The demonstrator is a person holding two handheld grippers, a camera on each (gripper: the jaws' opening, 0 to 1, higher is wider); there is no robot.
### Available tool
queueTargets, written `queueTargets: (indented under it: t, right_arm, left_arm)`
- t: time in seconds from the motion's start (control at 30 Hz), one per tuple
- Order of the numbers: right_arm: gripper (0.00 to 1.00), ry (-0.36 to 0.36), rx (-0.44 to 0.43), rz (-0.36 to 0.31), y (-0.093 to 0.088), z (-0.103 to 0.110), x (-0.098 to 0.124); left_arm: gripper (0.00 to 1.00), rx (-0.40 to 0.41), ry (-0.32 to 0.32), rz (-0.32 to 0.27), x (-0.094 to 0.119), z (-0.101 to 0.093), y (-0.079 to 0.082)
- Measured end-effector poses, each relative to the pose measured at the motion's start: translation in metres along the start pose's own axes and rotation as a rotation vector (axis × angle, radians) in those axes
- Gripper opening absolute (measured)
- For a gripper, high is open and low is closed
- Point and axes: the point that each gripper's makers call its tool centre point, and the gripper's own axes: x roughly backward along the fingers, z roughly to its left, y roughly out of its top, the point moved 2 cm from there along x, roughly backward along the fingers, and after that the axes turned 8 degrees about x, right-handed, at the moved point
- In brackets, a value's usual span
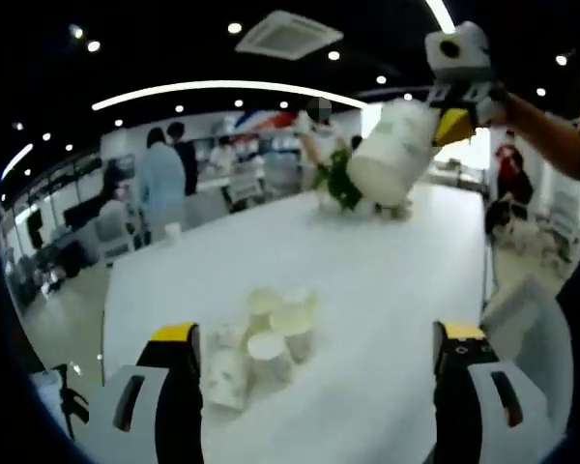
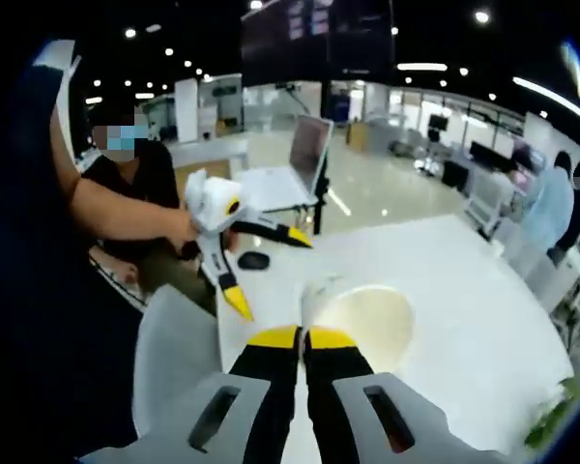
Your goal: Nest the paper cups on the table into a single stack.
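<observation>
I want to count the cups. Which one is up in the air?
The big cup pinched by the right gripper, held above the table. The other cups sit clustered on the table near the open left gripper.

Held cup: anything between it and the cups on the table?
Nothing visible. The right gripper holds the cup raised above the white table; bare tabletop lies between it and the cluster of cups near the left gripper.
</observation>
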Motion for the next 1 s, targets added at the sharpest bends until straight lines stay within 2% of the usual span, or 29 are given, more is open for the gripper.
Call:
queueTargets:
  t: [0.13,0.3,0.43,0.57,0.67,0.8,1.0]
  right_arm:
    - [0.00,0.077,0.033,0.127,-0.008,0.011,-0.007]
    - [0.00,0.120,0.107,0.284,-0.014,0.014,-0.010]
    - [0.00,0.117,0.168,0.405,-0.014,0.011,-0.011]
    - [0.00,0.136,0.205,0.489,-0.017,0.011,-0.013]
    - [0.00,0.161,0.229,0.585,-0.026,0.013,-0.014]
    - [0.00,0.150,0.241,0.614,-0.031,0.012,-0.023]
    - [0.00,0.151,0.223,0.619,-0.034,0.010,-0.029]
  left_arm:
    - [0.98,0.020,0.002,-0.018,0.004,0.001,-0.001]
    - [0.98,0.036,-0.013,-0.018,0.008,-0.002,-0.005]
    - [0.98,0.040,-0.006,0.003,0.015,0.002,-0.015]
    - [0.98,0.065,-0.003,-0.003,0.018,0.003,-0.018]
    - [0.98,0.056,-0.007,0.009,0.018,0.001,-0.022]
    - [0.98,0.055,-0.014,0.016,0.017,-0.001,-0.024]
    - [0.98,0.046,-0.024,0.003,0.014,-0.006,-0.018]
